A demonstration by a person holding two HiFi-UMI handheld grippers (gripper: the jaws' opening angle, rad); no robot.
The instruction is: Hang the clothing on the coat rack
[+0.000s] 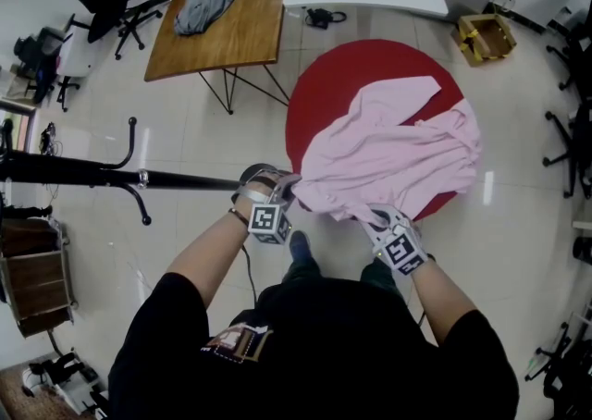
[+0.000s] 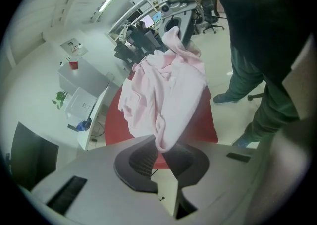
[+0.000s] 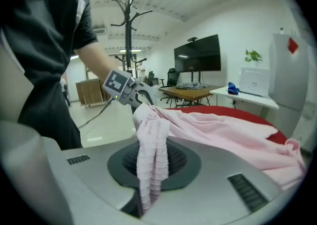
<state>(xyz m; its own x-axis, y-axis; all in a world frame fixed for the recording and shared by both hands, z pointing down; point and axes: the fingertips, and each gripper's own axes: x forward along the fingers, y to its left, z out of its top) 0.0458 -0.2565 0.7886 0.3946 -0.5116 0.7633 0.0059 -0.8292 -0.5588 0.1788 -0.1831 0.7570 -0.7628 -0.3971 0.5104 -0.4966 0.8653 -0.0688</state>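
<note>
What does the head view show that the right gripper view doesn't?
Only the head view shows the yellow crate. Only the right gripper view shows the black screen and a potted plant. Both show the pink garment, gripped by the left hand-held gripper and right hand-held gripper, the red round table and the coat rack.

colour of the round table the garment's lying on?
Red. The round table shows best in the head view, partly covered by the pink garment.
</note>
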